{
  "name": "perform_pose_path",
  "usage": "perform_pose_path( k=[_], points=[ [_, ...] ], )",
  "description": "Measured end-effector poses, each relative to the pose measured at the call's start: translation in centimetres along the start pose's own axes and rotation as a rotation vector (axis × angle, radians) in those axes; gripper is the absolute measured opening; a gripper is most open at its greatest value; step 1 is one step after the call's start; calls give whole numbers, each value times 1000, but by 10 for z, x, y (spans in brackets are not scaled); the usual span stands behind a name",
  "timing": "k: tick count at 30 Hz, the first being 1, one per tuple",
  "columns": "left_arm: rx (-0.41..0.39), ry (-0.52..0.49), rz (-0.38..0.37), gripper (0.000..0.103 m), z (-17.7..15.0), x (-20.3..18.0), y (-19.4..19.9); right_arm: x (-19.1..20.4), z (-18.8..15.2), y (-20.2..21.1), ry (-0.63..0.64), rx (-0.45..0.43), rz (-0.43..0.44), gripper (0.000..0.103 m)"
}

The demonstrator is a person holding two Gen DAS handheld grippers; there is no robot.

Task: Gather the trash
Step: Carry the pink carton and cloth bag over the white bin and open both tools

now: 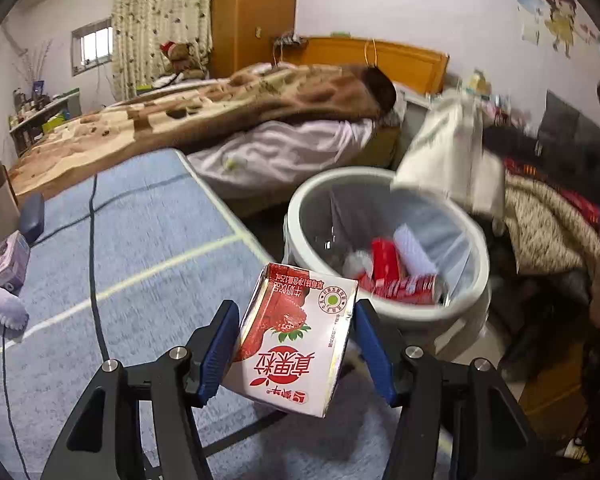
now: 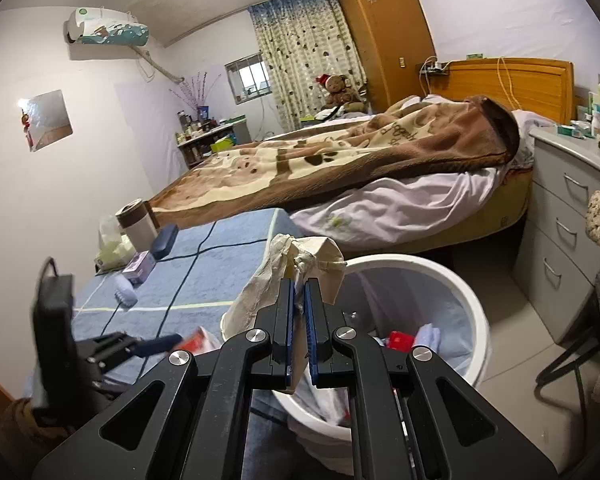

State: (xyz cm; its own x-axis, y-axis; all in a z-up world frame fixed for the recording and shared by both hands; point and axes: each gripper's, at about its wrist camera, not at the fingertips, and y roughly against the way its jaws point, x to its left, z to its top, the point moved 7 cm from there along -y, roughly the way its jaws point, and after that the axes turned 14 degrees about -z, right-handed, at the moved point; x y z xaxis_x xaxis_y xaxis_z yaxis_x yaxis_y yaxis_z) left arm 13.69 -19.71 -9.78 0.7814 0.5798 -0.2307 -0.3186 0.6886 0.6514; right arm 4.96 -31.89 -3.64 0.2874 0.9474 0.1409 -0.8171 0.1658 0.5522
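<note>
The left tongs pinch a strawberry milk carton, with the white bin just ahead, so a drop should join the trash inside. The right tongs, pressed together on a crumpled paper bag, hold it above the bin's rim, probably to follow; its lower end is hidden.

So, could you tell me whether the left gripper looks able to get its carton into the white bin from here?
Probably yes: the left gripper holds the carton beside the white bin, whose mouth is open.
</note>
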Motion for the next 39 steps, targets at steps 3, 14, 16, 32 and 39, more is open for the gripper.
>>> perform_pose_path(
  k=[3,14,16,32,39],
  points=[
    [-27,-20,8,59,14,-7,6,-5,4,2,-6,-8,-8,6],
    [-103,-45,-13,60,58,-47,2,-34,9,0,-10,-20,-76,6],
    [-103,-42,-21,60,63,-54,-6,-41,8,-3,-11,-13,-91,6],
    [-55,-21,-72,60,73,-78,-60,-72,-14,-44,77,121,-178,7],
    [-58,3,-95,61,73,-73,-64,-73,-21,-54,96,168,-171,10]
  ],
)
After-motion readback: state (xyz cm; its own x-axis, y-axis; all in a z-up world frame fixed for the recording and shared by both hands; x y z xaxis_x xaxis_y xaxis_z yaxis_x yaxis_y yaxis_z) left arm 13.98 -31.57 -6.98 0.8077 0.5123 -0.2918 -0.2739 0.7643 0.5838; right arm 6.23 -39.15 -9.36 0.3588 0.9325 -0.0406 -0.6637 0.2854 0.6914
